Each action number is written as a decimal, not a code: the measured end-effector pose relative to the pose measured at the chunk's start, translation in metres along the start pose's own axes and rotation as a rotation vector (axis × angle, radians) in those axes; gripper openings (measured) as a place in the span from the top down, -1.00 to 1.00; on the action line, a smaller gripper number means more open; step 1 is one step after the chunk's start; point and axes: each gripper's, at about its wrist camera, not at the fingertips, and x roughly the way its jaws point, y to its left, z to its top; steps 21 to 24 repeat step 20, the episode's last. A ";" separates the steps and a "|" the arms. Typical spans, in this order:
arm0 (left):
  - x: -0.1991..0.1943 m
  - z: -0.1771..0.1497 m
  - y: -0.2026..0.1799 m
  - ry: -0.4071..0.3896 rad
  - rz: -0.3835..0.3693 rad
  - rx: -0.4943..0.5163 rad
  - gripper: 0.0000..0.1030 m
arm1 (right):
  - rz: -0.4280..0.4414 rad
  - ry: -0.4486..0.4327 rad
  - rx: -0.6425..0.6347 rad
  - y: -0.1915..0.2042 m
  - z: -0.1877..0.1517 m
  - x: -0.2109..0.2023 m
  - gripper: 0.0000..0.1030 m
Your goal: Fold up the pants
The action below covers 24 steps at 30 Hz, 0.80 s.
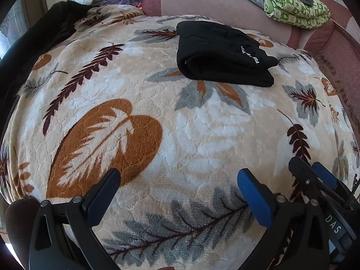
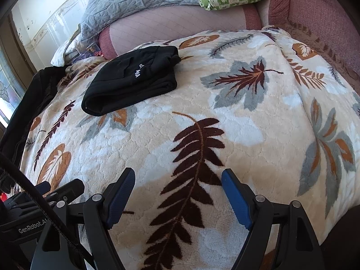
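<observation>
Black pants point(image 1: 222, 54) lie folded into a compact stack with white lettering on top, far out on the leaf-patterned blanket point(image 1: 157, 117). The right wrist view shows the same folded pants point(image 2: 132, 78) at upper left. My left gripper point(image 1: 178, 180) hangs open over the blanket, well short of the pants, nothing between its blue pads. My right gripper point(image 2: 177, 180) is open too, above a dark fern print, holding nothing. The right gripper's fingers point(image 1: 315, 175) show at the lower right of the left wrist view; the left tool point(image 2: 45, 193) shows at the right view's lower left.
A dark garment point(image 1: 51, 24) lies bunched at the blanket's far left edge. A green patterned cloth point(image 1: 292, 4) and a grey quilt point(image 2: 135, 0) rest on the pink sofa back point(image 2: 180, 27). A black cable point(image 2: 45, 207) crosses the right view's lower left.
</observation>
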 end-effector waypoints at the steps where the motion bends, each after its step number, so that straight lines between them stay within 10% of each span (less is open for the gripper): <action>1: -0.001 0.000 0.000 0.001 -0.007 -0.002 -1.00 | 0.001 0.000 -0.002 0.000 0.000 -0.001 -0.62; 24: -0.010 -0.001 0.001 0.002 -0.018 -0.026 -1.00 | -0.009 -0.027 -0.038 0.008 0.000 -0.011 -0.63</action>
